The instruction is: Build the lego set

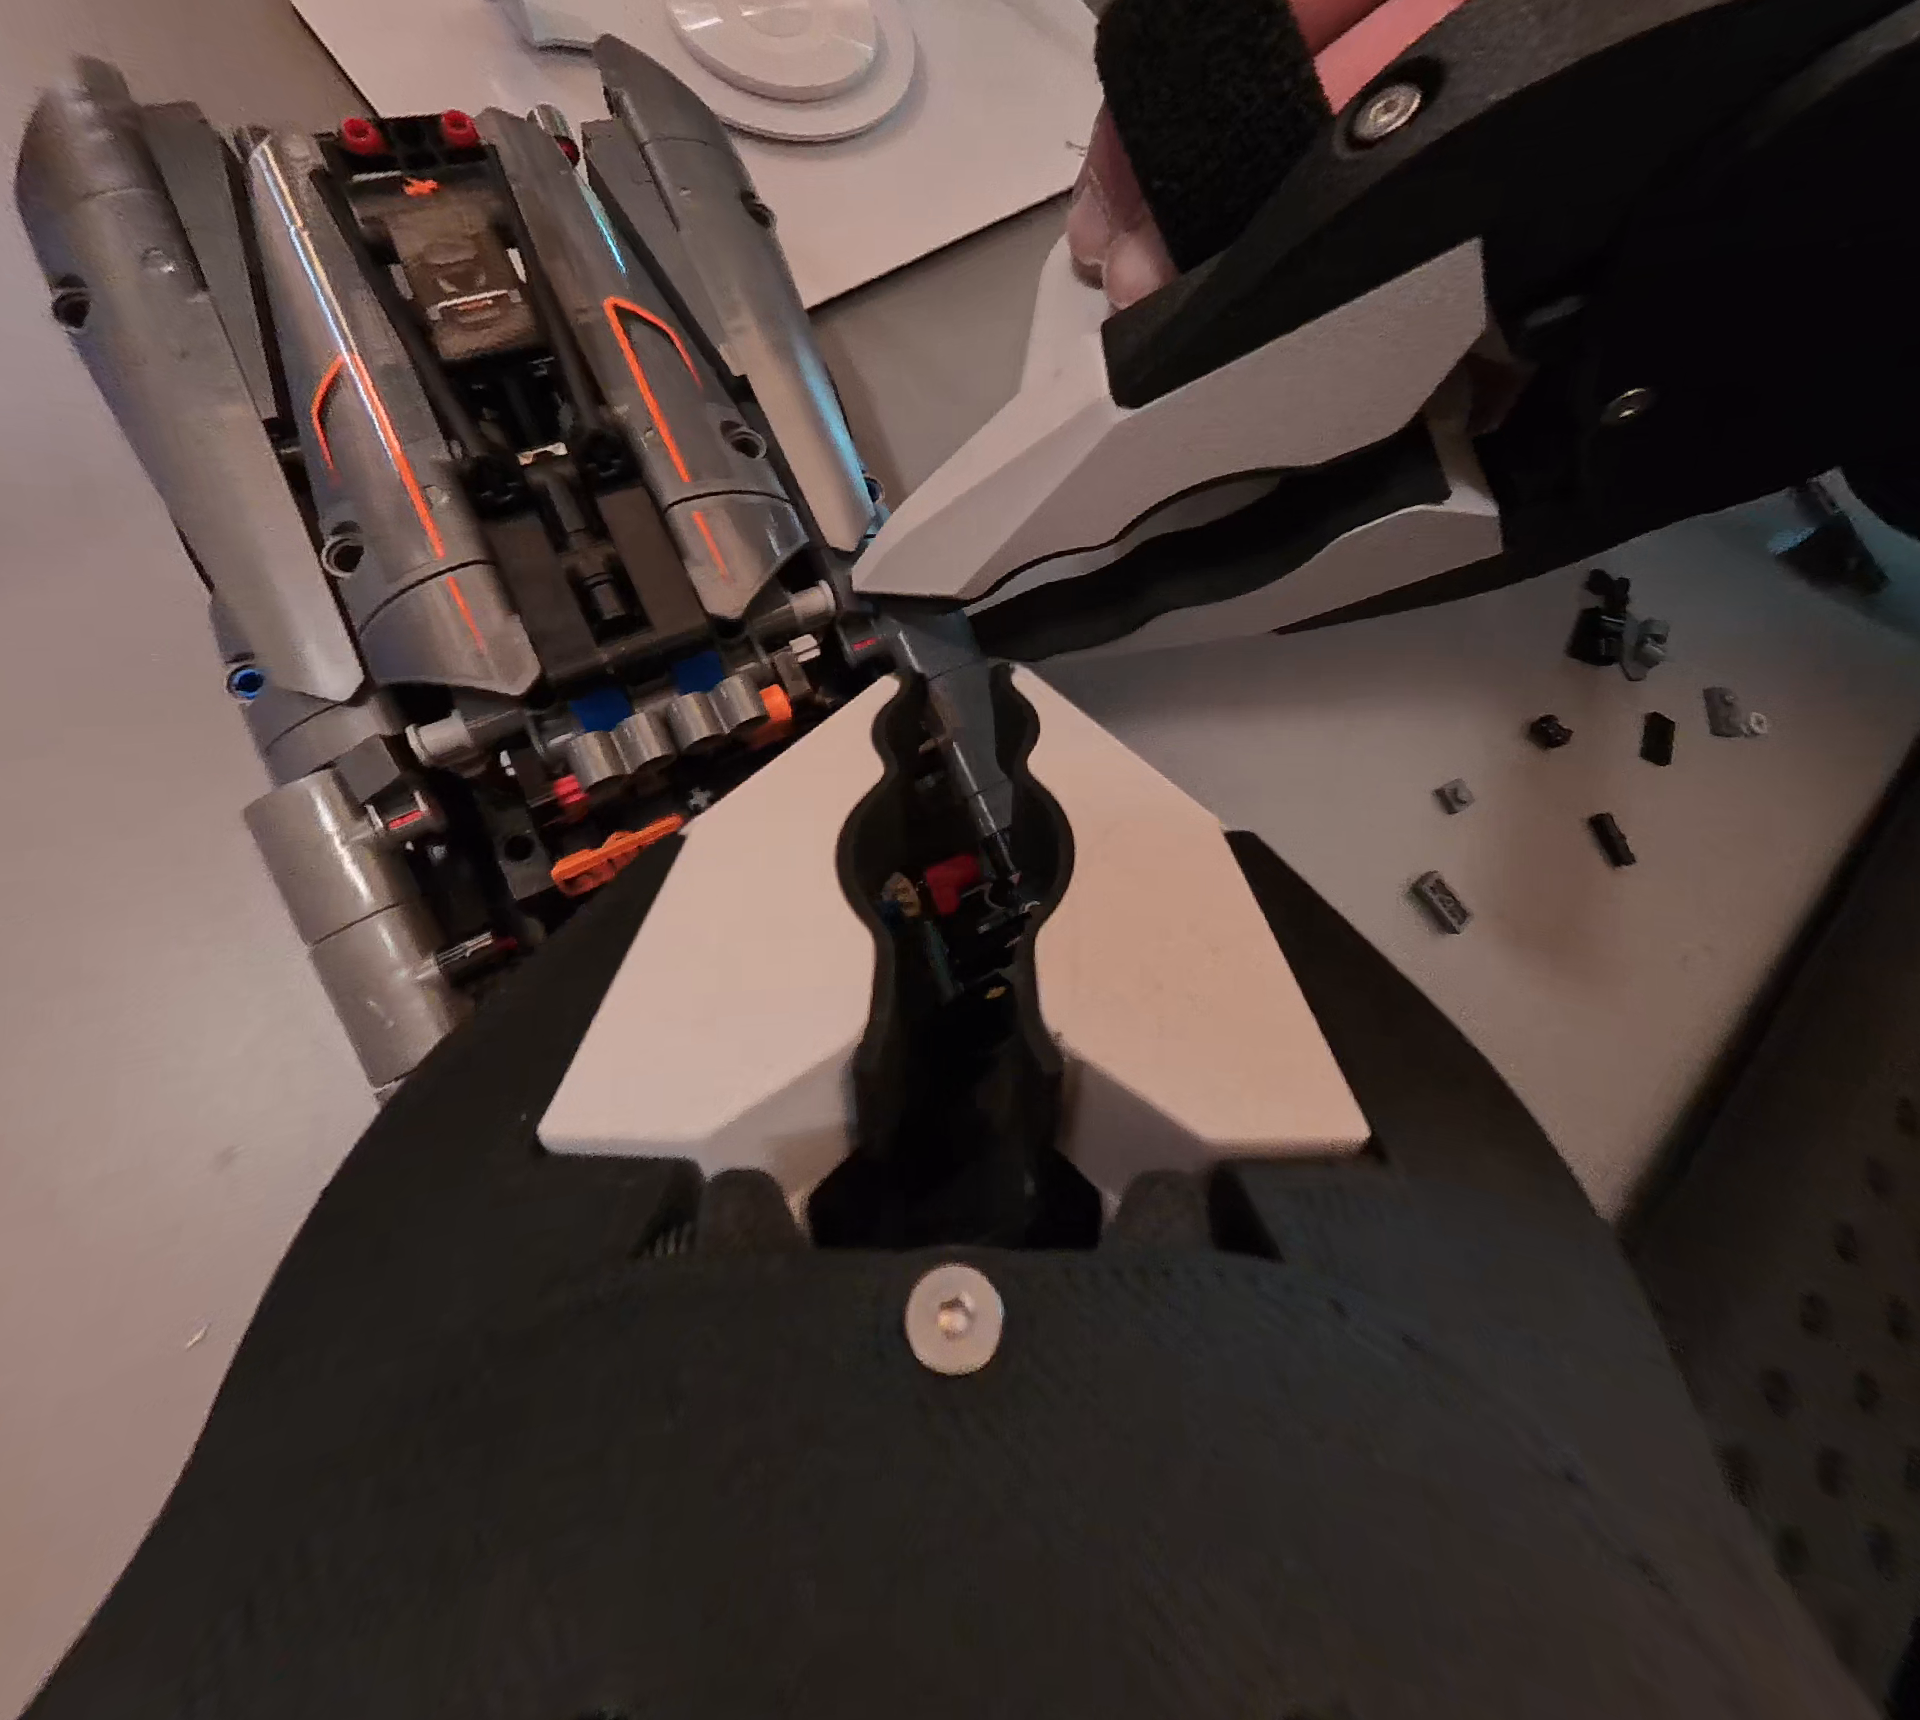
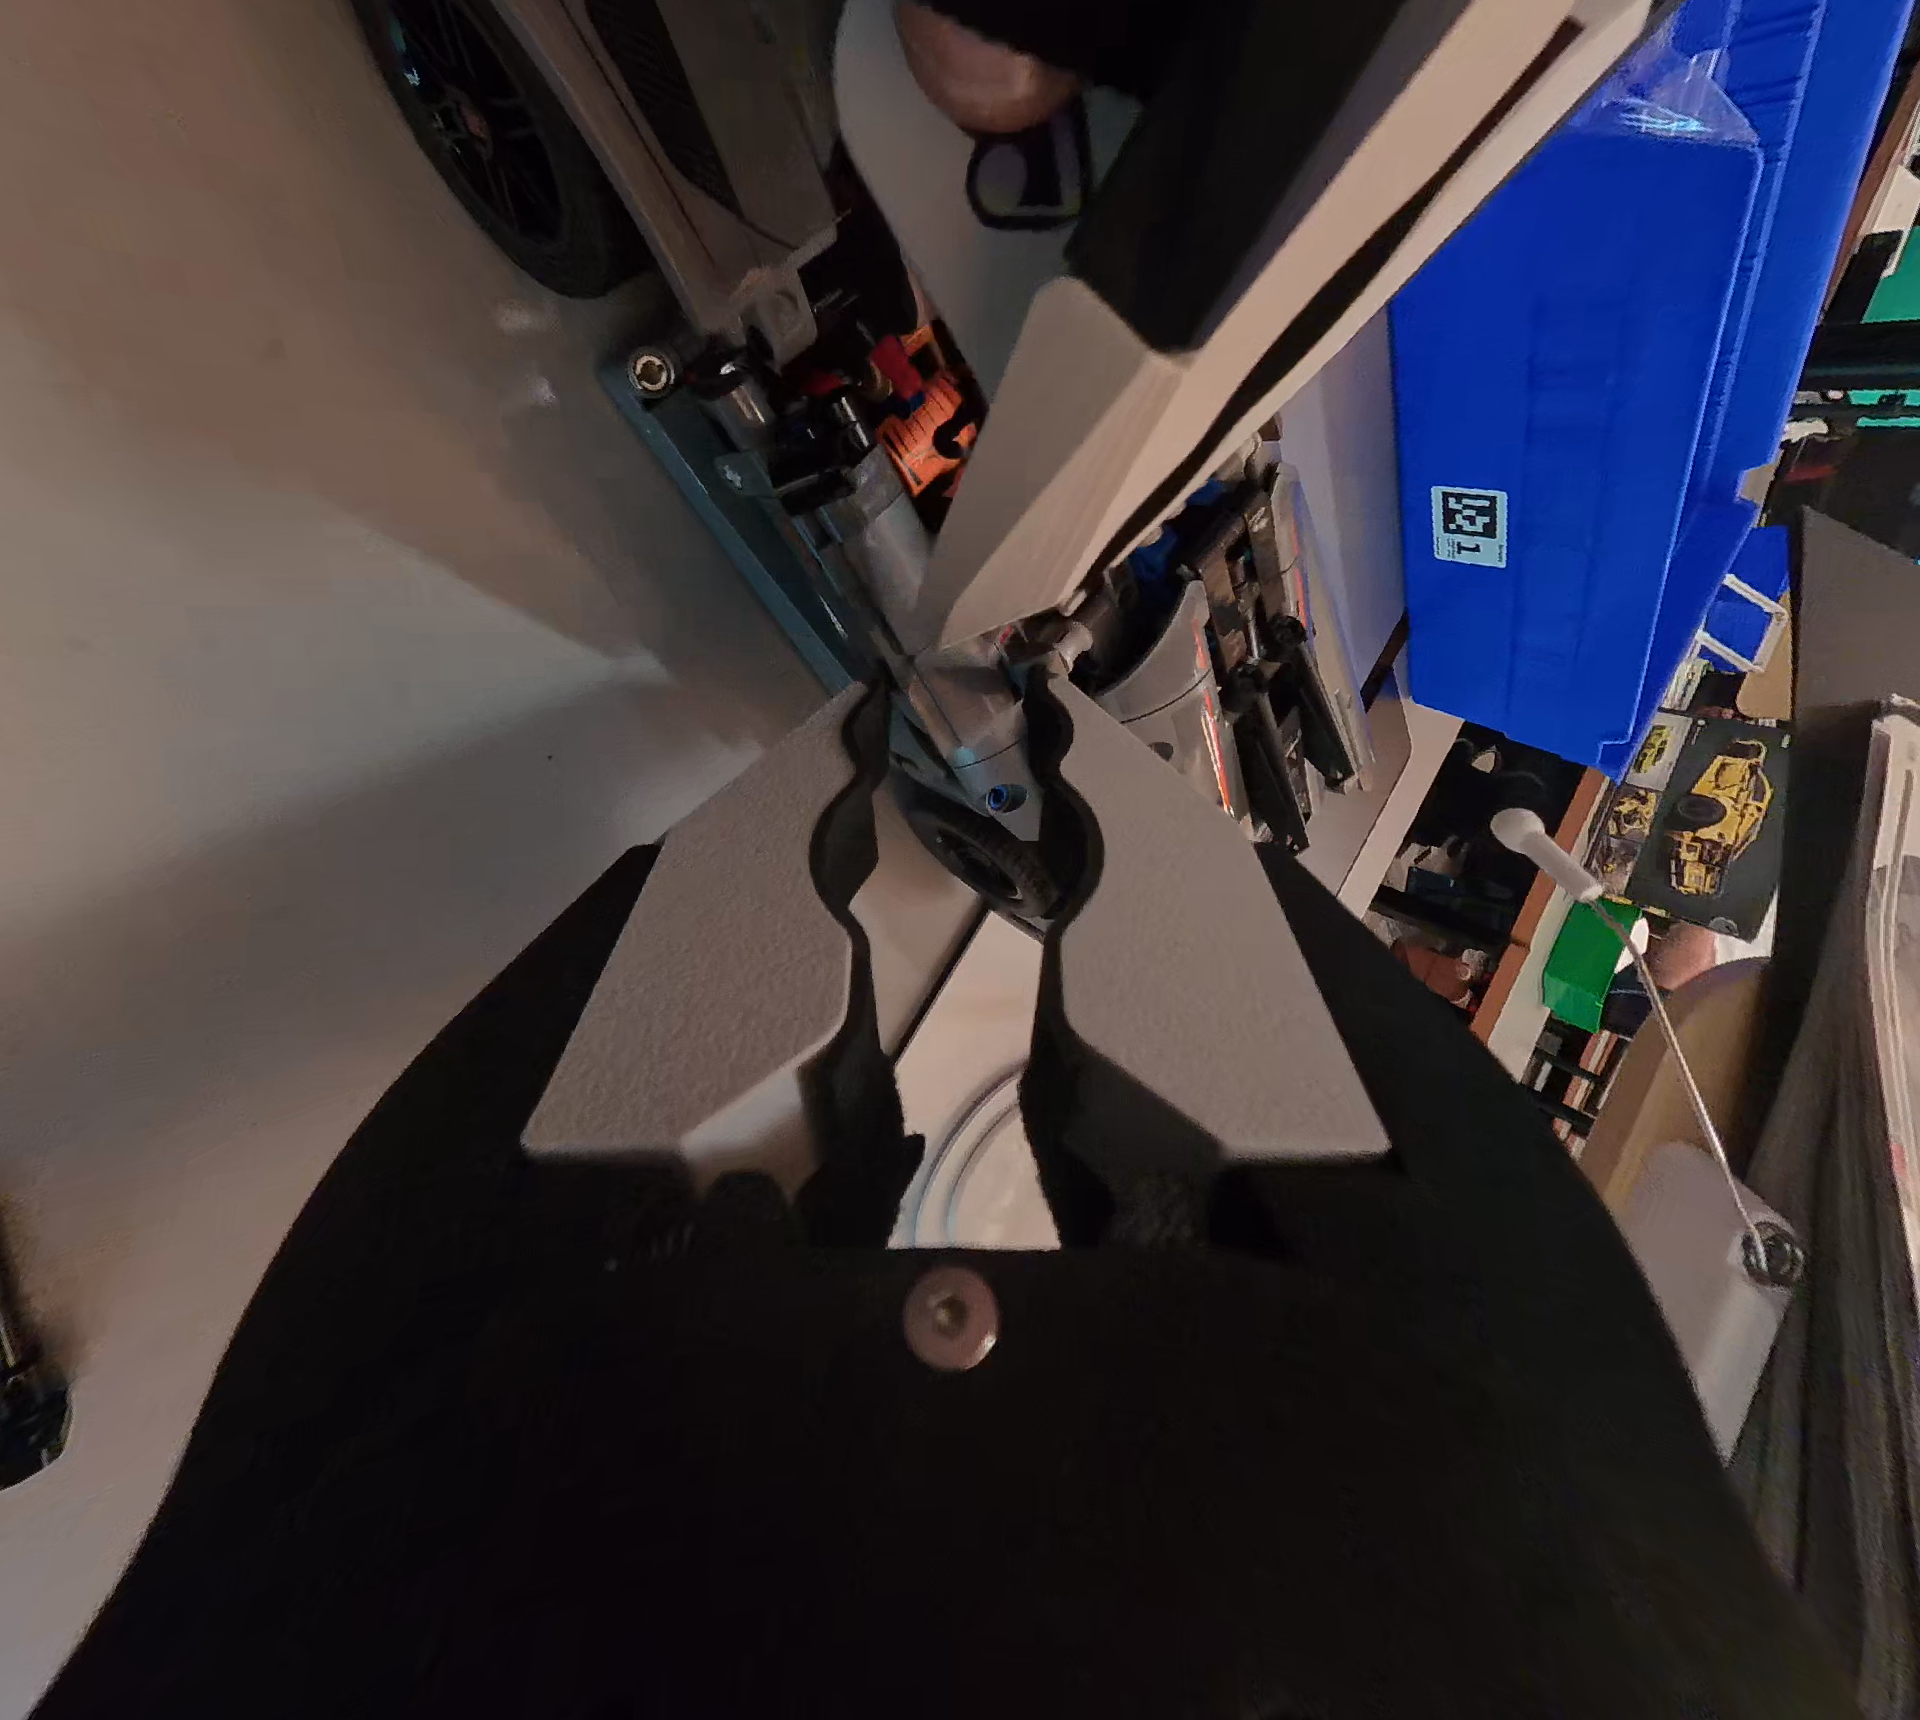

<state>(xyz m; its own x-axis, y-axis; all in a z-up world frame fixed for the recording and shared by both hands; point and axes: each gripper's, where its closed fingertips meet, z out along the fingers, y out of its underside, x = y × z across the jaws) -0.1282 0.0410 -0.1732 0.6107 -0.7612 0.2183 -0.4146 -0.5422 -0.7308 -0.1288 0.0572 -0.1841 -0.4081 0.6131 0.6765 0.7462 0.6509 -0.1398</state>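
A grey lego car [image 1: 436, 423] with orange stripes lies on the pale table, its black chassis and coloured pins showing at the near end. My left gripper [image 1: 956, 678] is shut on a dark grey piece [image 1: 966, 735] at the car's near right corner. My right gripper [image 1: 925, 610] comes in from the right and meets the same corner, with its fingers almost together. In the right wrist view, my right gripper [image 2: 951, 694] is closed around a light grey part [image 2: 966, 735] of the car [image 2: 665, 60]. The left gripper [image 2: 956, 610] reaches in from the upper right.
Several small loose dark and grey pieces [image 1: 1621, 735] lie on the table to the right. A white stand base [image 1: 727, 8] sits behind the car. A black perforated board [image 1: 1818, 1255] borders the right. A blue bin [image 2: 1610, 320] and a lego box [image 2: 1704, 808] stand beyond.
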